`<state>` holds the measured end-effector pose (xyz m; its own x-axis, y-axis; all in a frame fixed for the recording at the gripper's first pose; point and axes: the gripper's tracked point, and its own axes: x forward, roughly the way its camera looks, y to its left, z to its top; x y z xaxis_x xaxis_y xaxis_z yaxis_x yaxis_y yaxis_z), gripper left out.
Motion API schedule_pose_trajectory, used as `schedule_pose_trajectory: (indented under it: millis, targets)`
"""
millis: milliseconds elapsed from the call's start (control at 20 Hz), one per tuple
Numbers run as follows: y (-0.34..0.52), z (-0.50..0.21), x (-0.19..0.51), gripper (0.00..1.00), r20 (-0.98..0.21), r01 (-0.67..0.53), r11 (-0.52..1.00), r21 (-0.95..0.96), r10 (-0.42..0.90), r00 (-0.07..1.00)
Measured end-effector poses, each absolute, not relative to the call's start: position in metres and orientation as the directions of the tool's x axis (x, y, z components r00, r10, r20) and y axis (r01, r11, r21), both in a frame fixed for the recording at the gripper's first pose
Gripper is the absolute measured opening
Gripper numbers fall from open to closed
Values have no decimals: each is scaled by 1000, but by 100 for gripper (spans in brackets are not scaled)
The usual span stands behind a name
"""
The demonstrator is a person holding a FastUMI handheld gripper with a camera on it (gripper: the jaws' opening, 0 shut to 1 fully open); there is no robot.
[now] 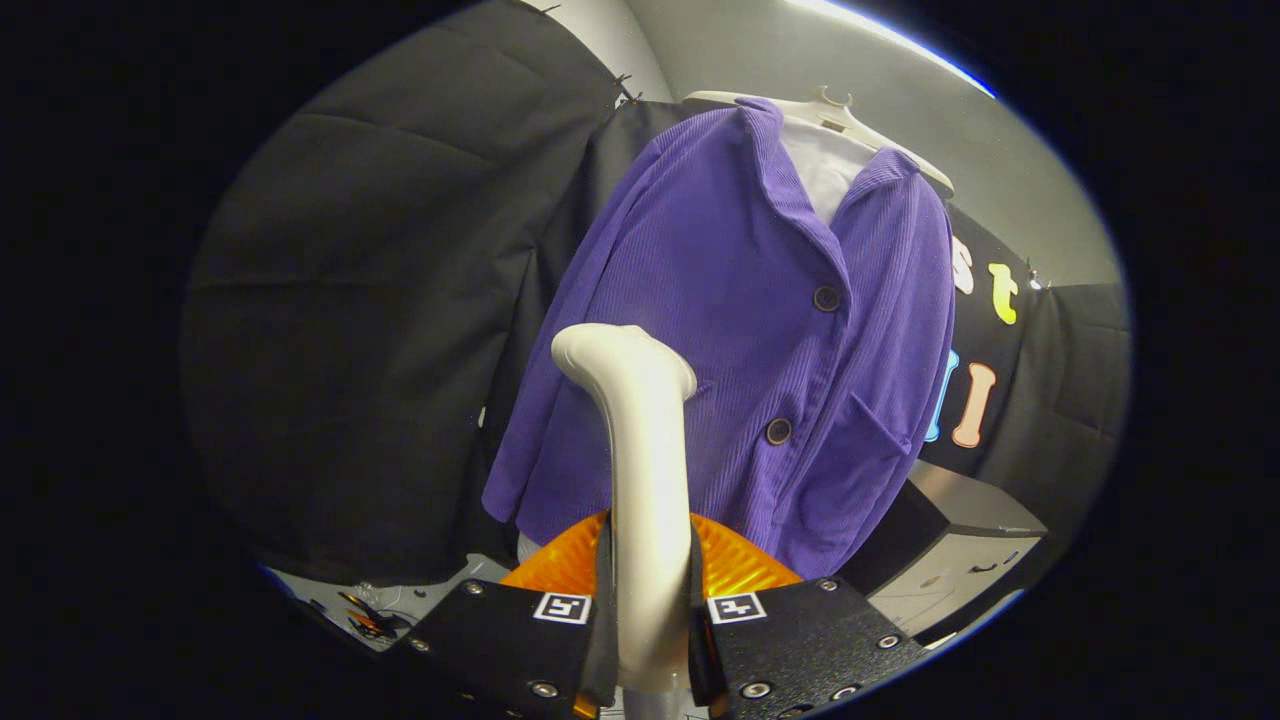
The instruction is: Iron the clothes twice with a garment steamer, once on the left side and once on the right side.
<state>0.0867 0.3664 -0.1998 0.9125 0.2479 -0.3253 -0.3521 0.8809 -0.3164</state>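
No readable text or numbers

The only signs are two small square black-and-white coded markers (561, 607), one on each side of the gripper (648, 640) body beside its fingers; they carry patterns, not words.

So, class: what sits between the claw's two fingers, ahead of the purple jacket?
In the gripper view, the claw is shut on the white steamer handle, which rises before the purple jacket.

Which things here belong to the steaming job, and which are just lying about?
For the job: garment steamer, clamped between the tongs; purple jacket; hanger.

Lying about: grey cabinet beyond the jacket; small clutter low down beside the tongs.
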Motion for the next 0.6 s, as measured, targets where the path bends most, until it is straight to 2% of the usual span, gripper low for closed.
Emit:
schedule_pose_trajectory:
  millis: [250, 600]
  targets:
    - [362, -236, 72, 28, -361, -374, 863, -338, 248, 899]
    - [355, -295, 42, 28, -519, -429, 870, -245, 256, 816]
